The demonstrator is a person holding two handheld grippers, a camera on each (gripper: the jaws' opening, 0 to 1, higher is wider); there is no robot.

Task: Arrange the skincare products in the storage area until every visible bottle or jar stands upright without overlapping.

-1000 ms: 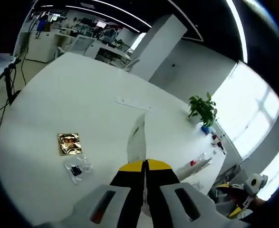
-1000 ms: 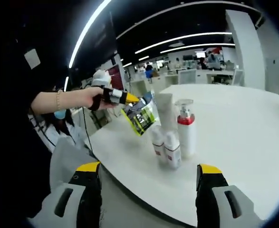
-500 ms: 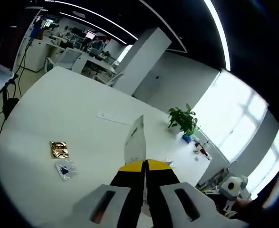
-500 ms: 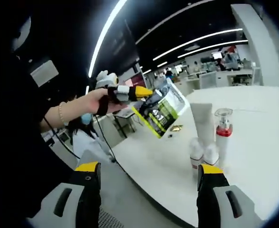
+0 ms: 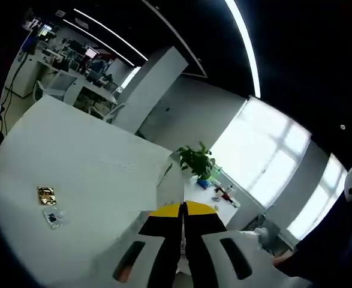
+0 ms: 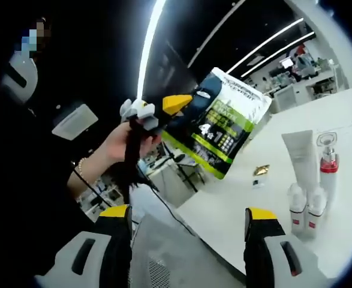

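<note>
The left gripper [image 6: 177,103] pinched a green pouch [image 6: 219,123] above the desk [image 6: 343,120] – right gripper's [image 6: 187,231] jaws stood wide, empty

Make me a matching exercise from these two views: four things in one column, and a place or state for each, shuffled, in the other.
Column one:
1. green and black pouch
2. pump bottle
3. gold packet
4. right gripper

Column two:
A. lying flat on the white table
B. jaws apart, nothing between them
C. held up off the table by the left gripper
D. standing upright beside the white tube

Pairs: 1-C, 2-D, 3-A, 4-B
</note>
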